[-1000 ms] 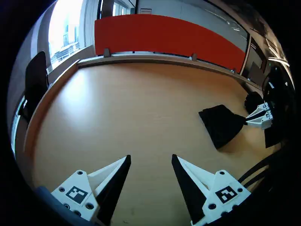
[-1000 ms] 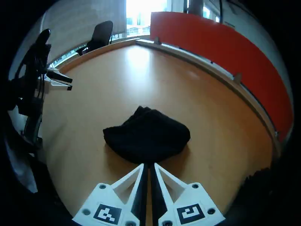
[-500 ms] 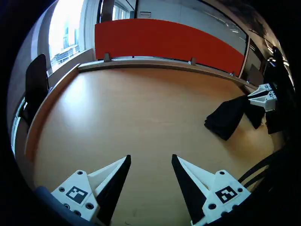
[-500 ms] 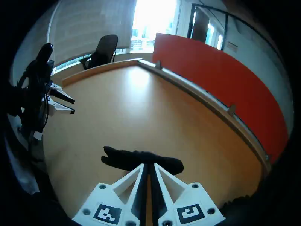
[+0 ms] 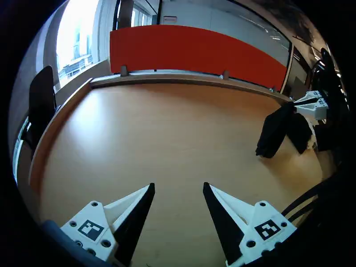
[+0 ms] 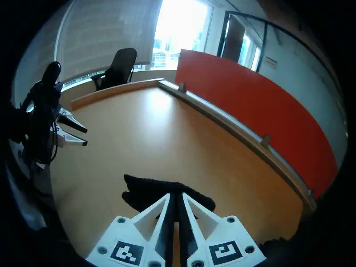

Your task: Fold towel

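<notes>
A black towel hangs bunched from my right gripper at the far right of the wooden table, its lower end close to the tabletop. In the right gripper view the right gripper is shut on the towel, which droops just past the fingertips. My left gripper is open above the near part of the table with nothing between its fingers. It also appears in the right gripper view, where the left gripper is held in a hand at the left, well apart from the towel.
A red divider panel runs along the table's far edge. A black office chair stands beyond the left edge, by the windows. Dark cables and a person's dark sleeve sit at the table's near side.
The right gripper has lifted the towel off the table; it lay in a flat heap and now hangs down. The left gripper has stayed where it was, open.
</notes>
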Demonstrator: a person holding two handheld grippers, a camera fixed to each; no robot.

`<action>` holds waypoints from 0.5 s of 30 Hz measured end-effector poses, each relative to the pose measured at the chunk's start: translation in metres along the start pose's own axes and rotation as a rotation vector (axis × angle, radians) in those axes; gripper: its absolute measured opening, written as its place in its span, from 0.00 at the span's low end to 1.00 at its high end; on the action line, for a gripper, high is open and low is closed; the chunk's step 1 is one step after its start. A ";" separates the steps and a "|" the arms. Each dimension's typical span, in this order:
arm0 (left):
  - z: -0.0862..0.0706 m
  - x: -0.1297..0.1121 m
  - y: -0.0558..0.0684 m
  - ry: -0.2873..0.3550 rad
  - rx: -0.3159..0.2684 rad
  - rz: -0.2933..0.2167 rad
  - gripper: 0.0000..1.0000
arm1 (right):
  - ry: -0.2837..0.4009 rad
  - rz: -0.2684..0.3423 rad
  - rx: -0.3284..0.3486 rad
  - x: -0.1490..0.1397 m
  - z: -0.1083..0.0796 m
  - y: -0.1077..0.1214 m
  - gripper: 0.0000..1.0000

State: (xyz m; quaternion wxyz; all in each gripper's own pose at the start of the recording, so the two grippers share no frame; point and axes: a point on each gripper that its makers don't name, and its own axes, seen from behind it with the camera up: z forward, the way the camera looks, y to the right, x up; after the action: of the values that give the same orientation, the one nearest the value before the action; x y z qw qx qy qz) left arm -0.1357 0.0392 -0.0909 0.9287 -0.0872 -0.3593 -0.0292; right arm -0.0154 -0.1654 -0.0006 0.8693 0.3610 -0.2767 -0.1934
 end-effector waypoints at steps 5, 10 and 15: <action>0.001 0.000 0.003 0.000 -0.005 0.004 0.80 | 0.004 0.008 -0.016 0.001 -0.007 0.010 0.04; 0.001 0.001 0.005 -0.001 -0.009 0.010 0.80 | 0.008 0.016 -0.033 0.002 -0.015 0.021 0.04; 0.002 0.003 0.007 -0.001 -0.011 0.017 0.80 | 0.015 0.028 -0.052 0.004 -0.024 0.036 0.04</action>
State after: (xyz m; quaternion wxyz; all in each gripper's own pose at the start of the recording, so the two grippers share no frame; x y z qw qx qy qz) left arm -0.1342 0.0465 -0.0881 0.9282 -0.0956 -0.3589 -0.0234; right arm 0.0073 -0.1306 0.0132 0.8831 0.3357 -0.2702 -0.1857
